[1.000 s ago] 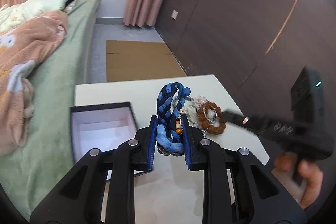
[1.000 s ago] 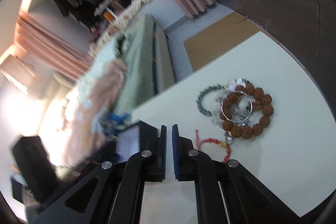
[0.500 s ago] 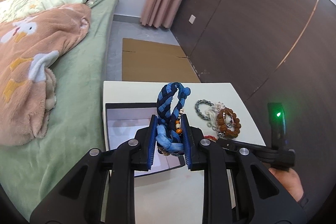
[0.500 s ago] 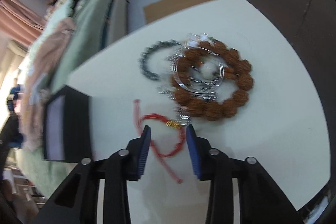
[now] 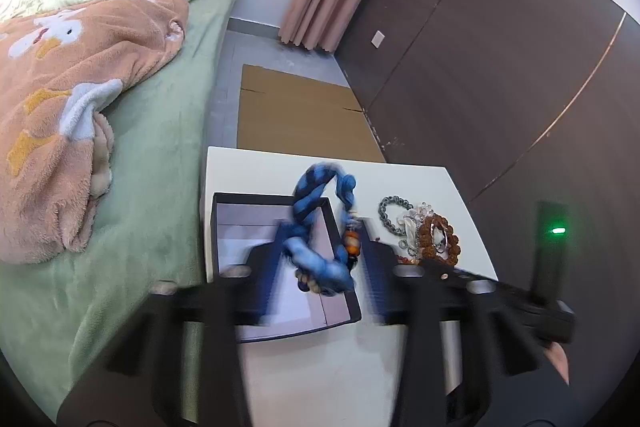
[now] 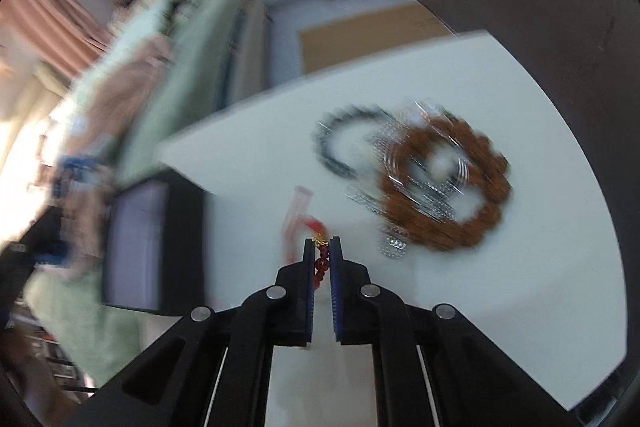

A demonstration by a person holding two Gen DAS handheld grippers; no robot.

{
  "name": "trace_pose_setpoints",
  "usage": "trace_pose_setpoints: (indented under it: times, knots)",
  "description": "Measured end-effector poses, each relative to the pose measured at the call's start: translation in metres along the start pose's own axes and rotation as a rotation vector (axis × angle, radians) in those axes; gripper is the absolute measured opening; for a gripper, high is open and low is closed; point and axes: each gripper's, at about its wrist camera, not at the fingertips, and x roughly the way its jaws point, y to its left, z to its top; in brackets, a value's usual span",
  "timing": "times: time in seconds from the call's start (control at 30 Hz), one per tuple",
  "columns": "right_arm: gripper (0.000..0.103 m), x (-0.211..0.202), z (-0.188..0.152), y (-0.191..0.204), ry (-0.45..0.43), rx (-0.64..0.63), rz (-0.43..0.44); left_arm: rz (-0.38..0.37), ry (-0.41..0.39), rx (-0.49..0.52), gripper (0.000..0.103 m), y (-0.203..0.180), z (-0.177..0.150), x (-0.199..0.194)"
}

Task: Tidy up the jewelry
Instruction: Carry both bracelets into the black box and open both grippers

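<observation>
Blur smears the left tongs [image 5: 320, 267] and the blue braided bracelet [image 5: 320, 223] between them — its lower end is hard to make out. Its long axis runs up the frame, looped top toward upper centre, over the black box [image 5: 344, 311] on the tabletop [image 5: 400, 179]. These tongs are spreading, pads clear of the braid. Right tongs [image 6: 321, 247] are closing — pinching the red bead bracelet [image 6: 320, 259] at lower centre, just left of the blurred brown bead bracelet [image 6: 480, 163].

Left tongs [image 5: 320, 259] opening; right tongs [image 6: 321, 257] closing, angled downward.
</observation>
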Motion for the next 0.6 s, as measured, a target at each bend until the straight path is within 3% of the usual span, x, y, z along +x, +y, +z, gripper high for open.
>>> trace_pose_setpoints:
  times: [0.37, 0.53, 0.6]
  knots:
    - [0.007, -0.030, 0.006, 0.055, -0.159, -0.028, 0.297, 0.093, -0.038, -0.061, 0.082, 0.026, 0.011, -0.017]
    - [0.008, -0.024, 0.008, 0.078, -0.161, -0.019, 0.439, 0.116, -0.041, -0.085, 0.089, 0.036, 0.012, -0.017]
    - [0.013, -0.013, 0.008, 0.091, -0.135, -0.042, 0.444, 0.118, -0.039, -0.096, 0.092, 0.039, 0.012, -0.017]
